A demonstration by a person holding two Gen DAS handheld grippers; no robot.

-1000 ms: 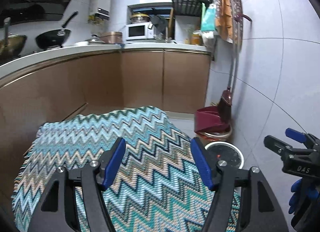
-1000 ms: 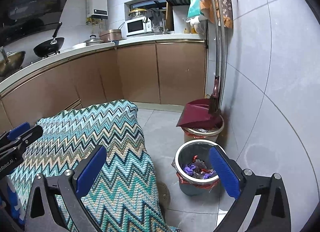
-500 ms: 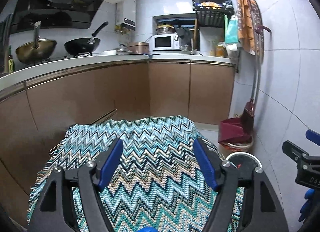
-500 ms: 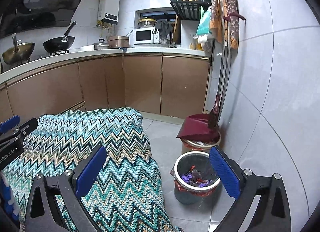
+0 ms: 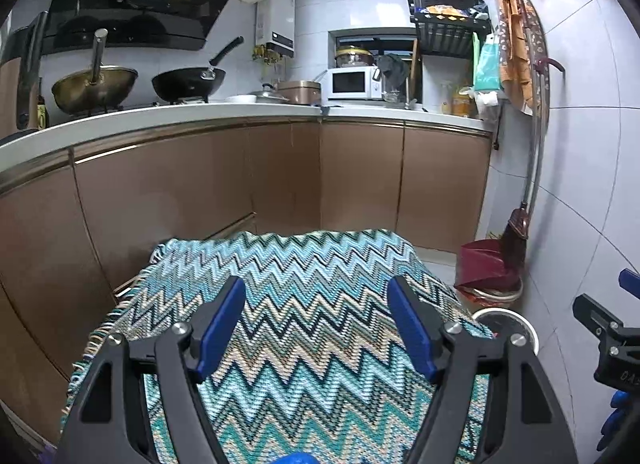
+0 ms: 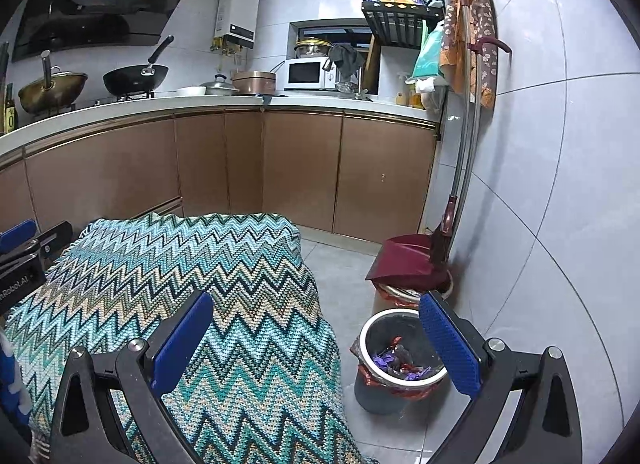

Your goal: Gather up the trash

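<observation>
The trash bin (image 6: 400, 360) stands on the floor just beside the cloth-covered worktop (image 6: 224, 304), on the side toward the tiled wall, and it already holds something — purple and red wrappers lie crumpled at its bottom, inside a red liner folded over the rim. That suggests part of the collecting is done. From the left wrist view only a slice of the bin's rim (image 5: 508, 320) shows past the edge of the zigzag cloth.

The left hand-held gripper (image 5: 316, 328) hovers above the worktop with its blue pads spread wide and nothing between them. The right hand-held gripper (image 6: 316, 340) is likewise wide apart and empty, hanging over the worktop's edge nearest the bin, so that one pad (image 6: 448, 348) overlaps the bin's rim in the picture (whether it is above or in front of it, I cannot tell).

As for what is left: no loose trash shows anywhere on the cloth, nor on the bare floor around the bin. A second container stands just behind the bin, with a dark red dustpan (image 6: 404, 260) and a broom resting on it. My judgement is that the task is at or near its end — unless more rubbish lies outside both views.
</observation>
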